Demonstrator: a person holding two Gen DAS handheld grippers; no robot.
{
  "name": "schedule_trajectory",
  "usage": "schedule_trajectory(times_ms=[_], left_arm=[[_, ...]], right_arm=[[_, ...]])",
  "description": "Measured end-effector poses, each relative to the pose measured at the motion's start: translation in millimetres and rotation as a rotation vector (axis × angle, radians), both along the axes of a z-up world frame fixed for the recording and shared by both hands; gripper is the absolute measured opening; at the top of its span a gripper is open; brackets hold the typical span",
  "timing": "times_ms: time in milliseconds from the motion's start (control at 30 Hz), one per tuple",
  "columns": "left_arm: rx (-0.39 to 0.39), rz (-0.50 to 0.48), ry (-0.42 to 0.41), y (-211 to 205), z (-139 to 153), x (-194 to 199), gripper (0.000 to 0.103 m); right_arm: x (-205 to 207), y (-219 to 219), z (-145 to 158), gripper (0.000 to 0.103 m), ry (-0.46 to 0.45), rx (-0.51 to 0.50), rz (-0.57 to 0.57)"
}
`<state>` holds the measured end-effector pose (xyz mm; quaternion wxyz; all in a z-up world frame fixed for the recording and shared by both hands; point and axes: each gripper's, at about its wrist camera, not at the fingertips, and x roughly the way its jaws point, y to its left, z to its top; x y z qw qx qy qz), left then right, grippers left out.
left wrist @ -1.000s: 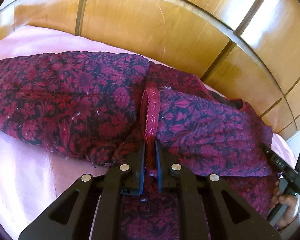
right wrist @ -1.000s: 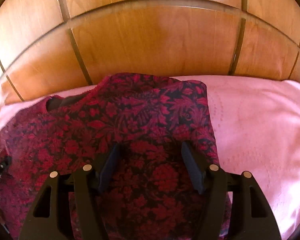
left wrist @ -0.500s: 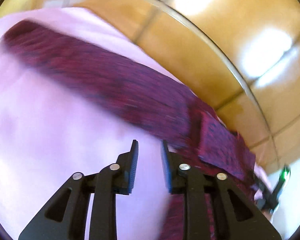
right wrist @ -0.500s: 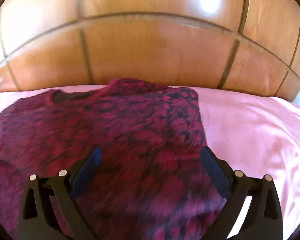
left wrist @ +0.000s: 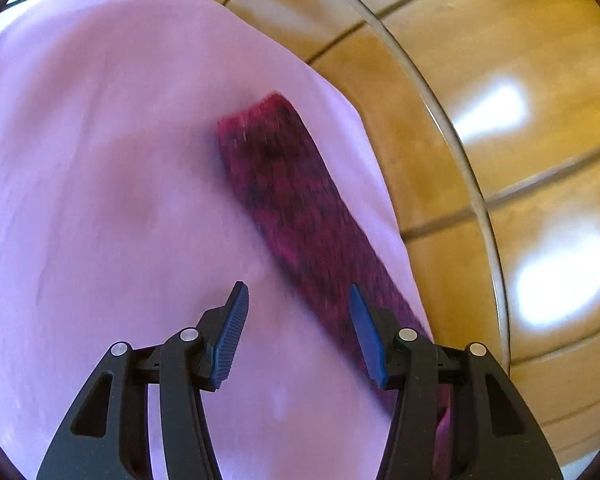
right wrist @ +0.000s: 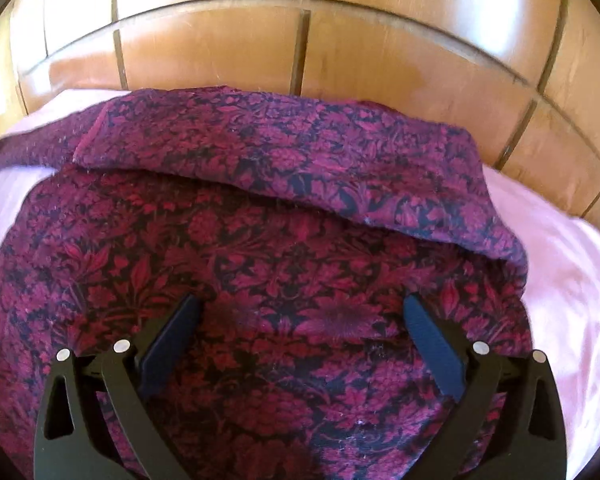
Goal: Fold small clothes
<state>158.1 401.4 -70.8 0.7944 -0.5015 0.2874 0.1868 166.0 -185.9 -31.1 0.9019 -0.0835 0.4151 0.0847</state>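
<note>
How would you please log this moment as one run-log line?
left tongs: opening, empty | right tongs: open, empty, over garment | sheet: pink

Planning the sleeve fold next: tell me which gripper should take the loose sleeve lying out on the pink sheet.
Left gripper: opening, empty, the sleeve just ahead. The right gripper hovers over the garment's body.

A pink sheet (left wrist: 100,160) covers the bed; behind it rises a glossy wooden headboard (right wrist: 220,40) of panels split by dark grooves; bright light glares off the varnish.
</note>
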Motion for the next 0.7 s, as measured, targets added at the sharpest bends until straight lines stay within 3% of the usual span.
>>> schedule_trajectory(times_ms=[133,233,300,367,433,533,700], left_arm=[[-0.056,0.032,0.038,22.1,-9.3,20.3,0.051],[-0.035,0.032,0.074,27.8,-11.9,36.9,0.05],[-0.014,0.03,0.101,28.8,-12.0,48.4,0.041],[0.017,0.019,0.126,27.6,-10.6,55.8,0.018],[0.05,-0.001,0.131,20.8,-4.3,61.3,0.013],[0.166,-0.08,0.074,-10.3,25.5,68.9,0.012],[0.288,-0.256,-0.039,-84.9,69.0,78.4,0.012]], right_arm=[[-1.1,-6.4,0.5,0.101,0.0,0.034,0.004],[3.4,-8.2,-2.2,0.101,0.001,0.025,0.001],[4.8,-9.6,-4.1,0.101,-0.004,0.02,-0.001],[3.2,-8.2,-4.2,0.101,-0.006,0.016,-0.002],[2.2,-8.3,-4.0,0.101,-0.006,0.019,-0.001],[3.5,-6.9,-4.6,0.101,-0.005,0.024,0.001],[4.2,-7.8,-4.6,0.101,-0.005,0.029,0.004]])
